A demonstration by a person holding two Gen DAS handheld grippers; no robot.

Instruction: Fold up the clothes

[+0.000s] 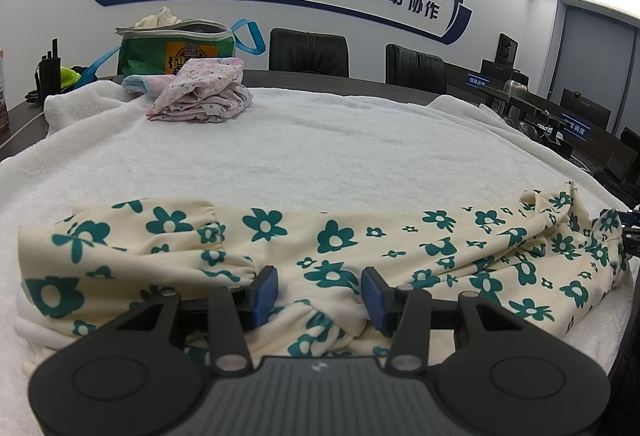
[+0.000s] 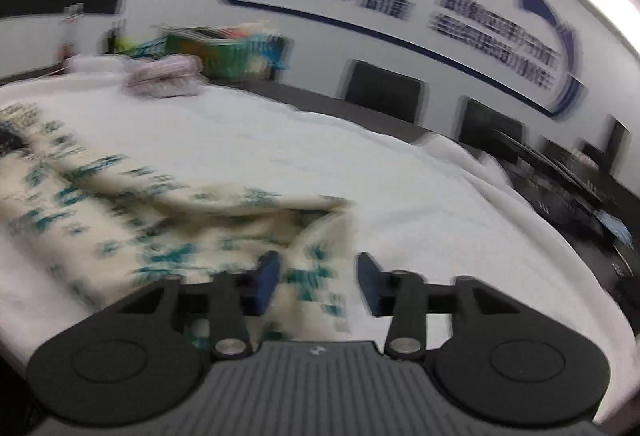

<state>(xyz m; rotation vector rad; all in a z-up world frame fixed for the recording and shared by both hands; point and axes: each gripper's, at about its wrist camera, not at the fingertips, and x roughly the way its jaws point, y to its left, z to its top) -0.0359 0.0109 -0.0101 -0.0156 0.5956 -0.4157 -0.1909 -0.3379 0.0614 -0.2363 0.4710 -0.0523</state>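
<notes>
A cream garment with green flowers (image 1: 340, 236) lies stretched left to right across the near part of a white towel (image 1: 320, 140). My left gripper (image 1: 320, 294) sits at the garment's near edge, and its blue pads press on a bunched fold of the cloth. The right wrist view is blurred by motion. There the same garment (image 2: 120, 204) runs off to the left, and its right end lies between the jaws of my right gripper (image 2: 318, 278). The cloth touches the left pad only. White towel (image 2: 440, 216) shows in the gap beside the right pad.
A pile of folded pink floral clothes (image 1: 200, 96) sits at the towel's far left, in front of a green bag (image 1: 176, 48) with blue handles. Black chairs (image 1: 308, 52) stand behind the dark table (image 1: 20, 124). Desks with monitors (image 1: 580, 108) fill the right.
</notes>
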